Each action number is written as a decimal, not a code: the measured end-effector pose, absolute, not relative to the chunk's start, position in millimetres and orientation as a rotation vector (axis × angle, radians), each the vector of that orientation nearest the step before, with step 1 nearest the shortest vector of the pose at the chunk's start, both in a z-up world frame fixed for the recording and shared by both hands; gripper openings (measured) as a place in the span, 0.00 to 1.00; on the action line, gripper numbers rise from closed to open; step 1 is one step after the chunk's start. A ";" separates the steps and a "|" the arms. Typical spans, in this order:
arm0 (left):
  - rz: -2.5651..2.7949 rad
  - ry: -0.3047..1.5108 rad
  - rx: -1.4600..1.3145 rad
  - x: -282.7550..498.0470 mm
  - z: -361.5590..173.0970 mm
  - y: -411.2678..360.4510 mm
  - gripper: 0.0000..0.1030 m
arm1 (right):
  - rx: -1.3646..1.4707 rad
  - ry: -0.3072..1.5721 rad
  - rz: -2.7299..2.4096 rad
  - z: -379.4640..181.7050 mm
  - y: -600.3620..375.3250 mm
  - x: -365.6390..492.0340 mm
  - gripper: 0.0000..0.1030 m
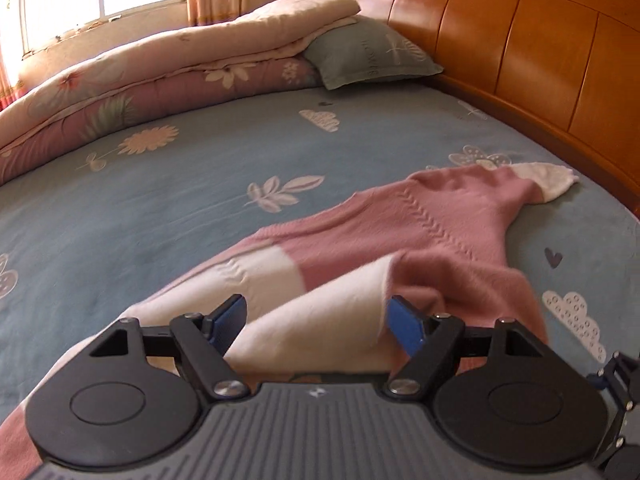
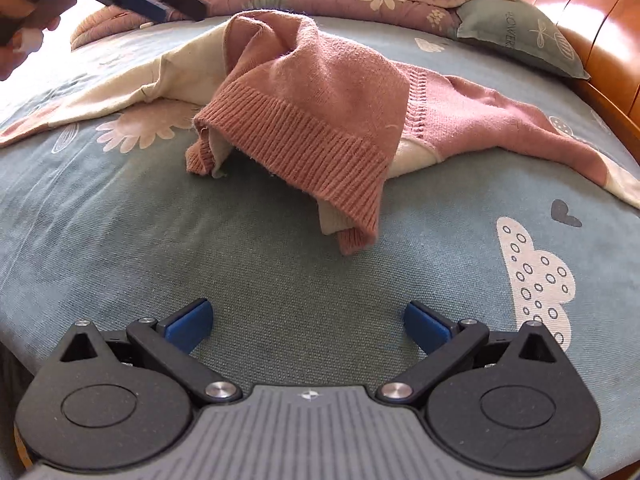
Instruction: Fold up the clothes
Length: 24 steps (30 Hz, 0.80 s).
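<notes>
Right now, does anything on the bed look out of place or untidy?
Yes. The pink and cream sweater is not flat on the blue bedsheet: its ribbed hem is bunched up and flipped over the body in a heap. Both grippers are open, the left gripper around a raised fold, the right gripper short of the hem.

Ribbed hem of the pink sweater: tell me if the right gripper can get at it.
Probably yes. The right gripper has its jaws open, and only bare bedsheet lies between it and the ribbed hem.

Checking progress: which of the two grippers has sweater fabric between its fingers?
The left gripper: the sweater's cream fold lies between its open fingers. The right gripper frames bare sheet.
</notes>
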<state>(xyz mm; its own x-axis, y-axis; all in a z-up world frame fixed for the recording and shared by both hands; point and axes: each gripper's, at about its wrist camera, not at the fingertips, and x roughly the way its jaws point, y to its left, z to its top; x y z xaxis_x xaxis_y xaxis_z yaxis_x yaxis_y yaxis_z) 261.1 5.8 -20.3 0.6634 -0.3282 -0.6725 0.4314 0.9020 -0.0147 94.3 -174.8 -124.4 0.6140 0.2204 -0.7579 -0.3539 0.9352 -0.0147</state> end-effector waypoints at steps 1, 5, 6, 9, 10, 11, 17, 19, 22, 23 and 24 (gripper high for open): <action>-0.435 0.729 0.141 269.4 -21.8 -2.8 0.77 | -0.166 0.835 0.335 -124.8 -176.1 93.1 1.00; -0.417 0.825 0.066 297.7 -50.8 -16.7 0.77 | -0.166 0.794 0.351 -126.3 -180.0 88.2 1.00; -0.416 0.857 0.038 300.3 -59.4 -16.2 0.77 | -0.167 0.789 0.355 -126.5 -180.6 87.5 1.00; -0.434 0.953 -0.096 292.0 -83.0 -2.1 0.78 | -0.172 0.778 0.371 -127.0 -182.8 86.1 1.00; -0.440 0.979 -0.146 286.8 -89.2 4.7 0.79 | -0.172 0.775 0.375 -127.2 -183.3 85.8 1.00; -0.438 1.004 -0.189 281.4 -94.5 11.6 0.81 | -0.170 0.772 0.374 -127.4 -183.4 85.7 1.00; -0.425 1.030 -0.230 260.5 -93.1 33.0 0.87 | -0.163 0.757 0.353 -128.0 -181.1 86.3 1.00; -0.417 1.001 -0.181 256.7 -80.9 27.8 0.86 | -0.163 0.754 0.351 -128.0 -181.8 85.8 1.00; -0.430 0.949 -0.121 249.8 -63.5 17.3 0.86 | -0.164 0.767 0.349 -126.6 -182.3 85.6 1.00; -0.441 0.928 -0.105 246.7 -58.0 13.4 0.86 | -0.166 0.774 0.350 -125.9 -182.4 85.5 1.00; -0.448 0.909 -0.088 242.7 -53.8 10.3 0.86 | -0.167 0.778 0.351 -125.6 -183.0 84.9 1.00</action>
<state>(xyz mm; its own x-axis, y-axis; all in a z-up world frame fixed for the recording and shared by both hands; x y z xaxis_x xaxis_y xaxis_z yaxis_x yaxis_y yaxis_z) 242.7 10.3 -53.8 0.5295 -0.4112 -0.7420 0.3381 0.9045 -0.2600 84.9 -183.0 -125.6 0.6583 0.2476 -0.7109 -0.3695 0.9290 -0.0186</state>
